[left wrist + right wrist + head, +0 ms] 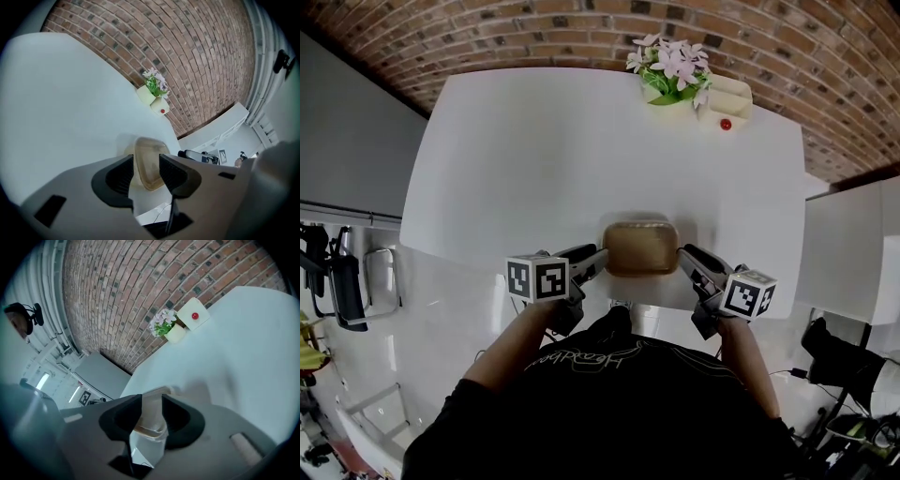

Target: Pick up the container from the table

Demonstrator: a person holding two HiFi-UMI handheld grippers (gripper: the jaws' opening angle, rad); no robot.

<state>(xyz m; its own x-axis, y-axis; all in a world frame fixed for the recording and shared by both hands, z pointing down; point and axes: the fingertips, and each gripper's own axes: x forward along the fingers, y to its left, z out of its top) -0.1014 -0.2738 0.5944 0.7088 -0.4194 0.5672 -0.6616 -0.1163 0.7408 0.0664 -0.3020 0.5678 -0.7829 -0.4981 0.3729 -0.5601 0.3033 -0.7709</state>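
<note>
A brownish translucent container [640, 247] with a lid lies at the near edge of the white table [534, 159]. My left gripper [598, 260] is at its left end and my right gripper [686, 255] at its right end, both low over the table edge. In the left gripper view the container [149, 161] shows in the gap of the left gripper [146, 171], whose jaws stand apart and do not press on it. In the right gripper view the container's end [152, 420] sits in the gap of the right gripper [151, 416], also with its jaws apart.
At the table's far side stand a pot of pink flowers [673, 70] and a cream box [727, 98] with a small red thing [726, 124] by it. A brick wall runs behind. A white counter [853, 253] is at the right, dark gear [347, 281] at the left.
</note>
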